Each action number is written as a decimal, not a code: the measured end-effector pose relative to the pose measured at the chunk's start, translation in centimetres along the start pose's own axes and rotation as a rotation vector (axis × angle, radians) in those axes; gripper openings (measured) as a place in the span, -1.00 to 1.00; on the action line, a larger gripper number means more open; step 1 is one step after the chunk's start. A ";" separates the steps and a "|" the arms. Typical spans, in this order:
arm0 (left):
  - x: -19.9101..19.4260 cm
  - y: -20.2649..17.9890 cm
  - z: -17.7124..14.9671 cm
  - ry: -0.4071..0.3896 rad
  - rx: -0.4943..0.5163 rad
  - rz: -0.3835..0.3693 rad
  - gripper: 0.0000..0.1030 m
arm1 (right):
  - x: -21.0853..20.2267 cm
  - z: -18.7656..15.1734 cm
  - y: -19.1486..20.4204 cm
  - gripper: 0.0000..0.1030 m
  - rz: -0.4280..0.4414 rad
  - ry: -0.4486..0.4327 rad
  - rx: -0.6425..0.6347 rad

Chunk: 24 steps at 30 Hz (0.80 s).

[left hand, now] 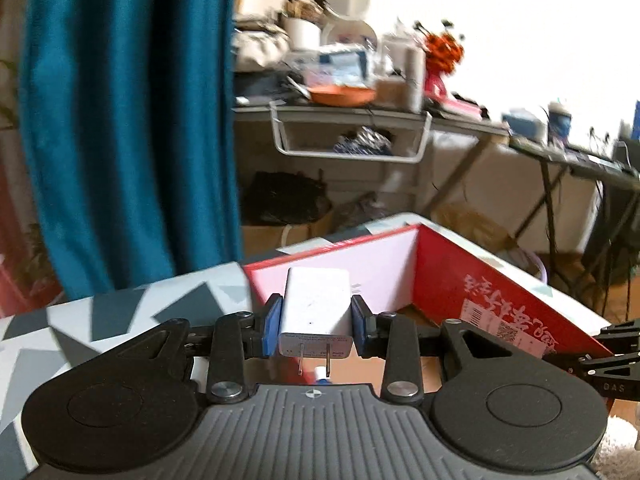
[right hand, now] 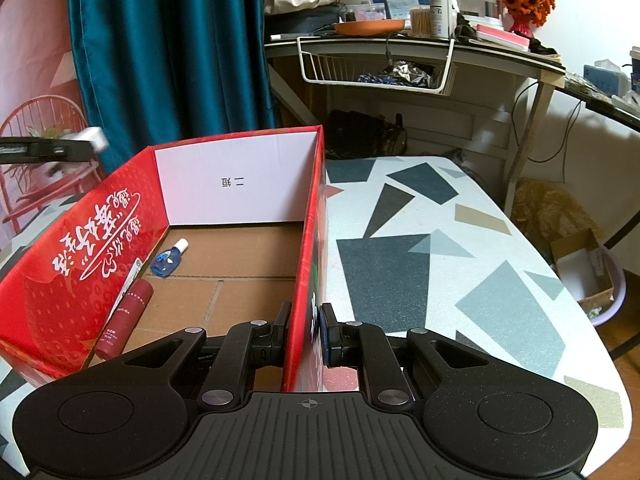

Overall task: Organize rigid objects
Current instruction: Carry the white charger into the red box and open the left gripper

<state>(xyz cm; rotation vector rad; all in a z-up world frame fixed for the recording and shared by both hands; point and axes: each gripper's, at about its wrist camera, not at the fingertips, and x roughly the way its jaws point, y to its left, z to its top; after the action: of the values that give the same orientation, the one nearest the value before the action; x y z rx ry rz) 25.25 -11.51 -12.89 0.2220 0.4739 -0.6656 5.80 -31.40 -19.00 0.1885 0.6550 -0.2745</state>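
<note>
My left gripper (left hand: 317, 322) is shut on a white plug adapter (left hand: 316, 306), prongs toward the camera, held in the air over the near edge of the red cardboard box (left hand: 472, 280). In the right wrist view the same adapter (right hand: 93, 138) and left gripper (right hand: 44, 150) show at the far left, above the box's left wall. My right gripper (right hand: 306, 330) is shut on the box's right wall (right hand: 310, 240). Inside the box lie a small blue bottle (right hand: 170, 258) and a dark red tube (right hand: 126, 320) against the left wall.
The box stands on a table with a grey and white triangle pattern (right hand: 420, 248). A teal curtain (right hand: 168, 52) hangs behind. A cluttered desk (right hand: 400, 40) with a wire basket (right hand: 376, 68) stands at the back. A red chair (right hand: 40, 160) is at the left.
</note>
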 end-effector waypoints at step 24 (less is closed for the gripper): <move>3.0 0.3 -0.8 0.073 -0.016 0.016 -0.28 | 0.1 -0.1 0.0 -0.75 0.005 -0.001 0.002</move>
<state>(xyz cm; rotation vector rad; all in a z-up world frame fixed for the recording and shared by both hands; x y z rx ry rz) 27.22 -12.67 -15.07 0.2352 0.5473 -0.6394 5.78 -31.42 -19.13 0.1916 0.6534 -0.2708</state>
